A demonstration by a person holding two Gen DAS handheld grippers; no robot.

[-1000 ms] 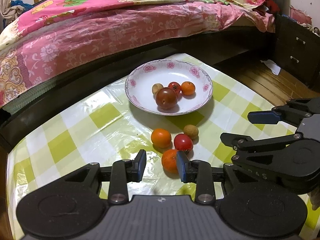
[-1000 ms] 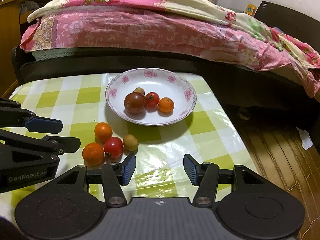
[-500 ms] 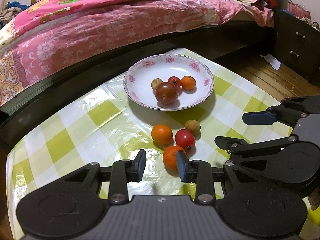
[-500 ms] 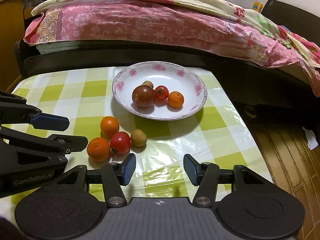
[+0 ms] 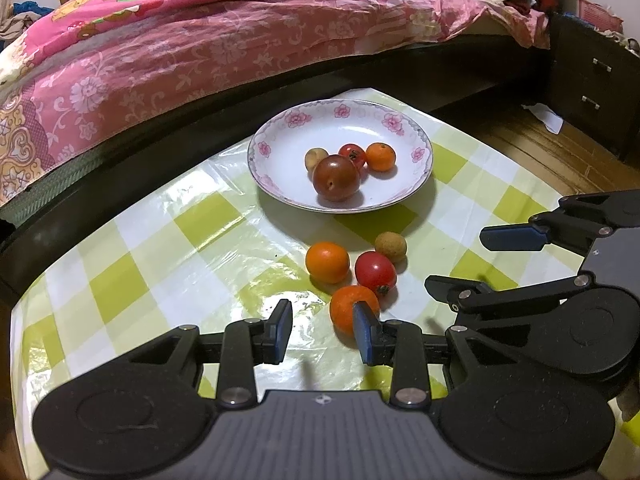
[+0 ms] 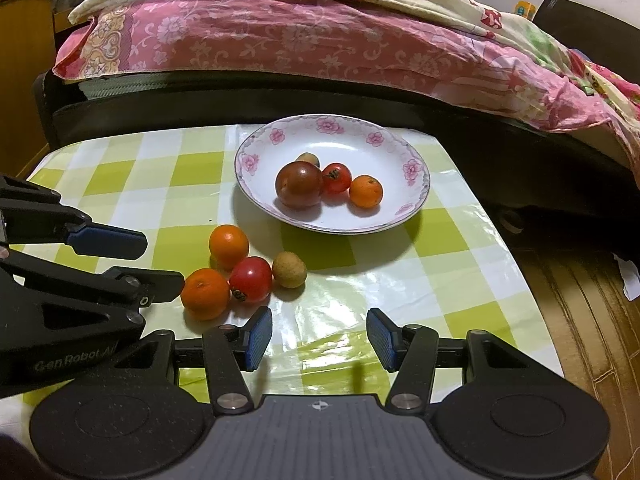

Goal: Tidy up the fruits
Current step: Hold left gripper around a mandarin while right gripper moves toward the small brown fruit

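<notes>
A white floral plate (image 5: pixel 420 152) (image 6: pixel 416 168) holds a dark plum (image 5: pixel 335 178), a small red tomato (image 5: pixel 353 154), a small orange (image 5: pixel 380 156) and a tan longan (image 5: pixel 314 158). On the checked cloth before it lie two oranges (image 5: pixel 327 262) (image 5: pixel 352 312), a red tomato (image 5: pixel 375 271) (image 6: pixel 250 279) and a longan (image 5: pixel 391 246) (image 6: pixel 289 269). My left gripper (image 5: pixel 322 332) is open and empty, its right finger just in front of the near orange (image 6: pixel 205 293). My right gripper (image 6: pixel 319 338) is open and empty, right of the loose fruit.
The table with the green-and-white checked cloth (image 5: pixel 160 264) stands against a bed with a pink floral quilt (image 5: pixel 200 40). Wooden floor (image 6: pixel 592 320) lies off the table's right edge. A dark drawer unit (image 5: pixel 596 80) stands at the far right.
Both grippers have moved forward and slightly down toward the fruit; the fruit and plate look larger. Both stay open. No fruit has moved.
</notes>
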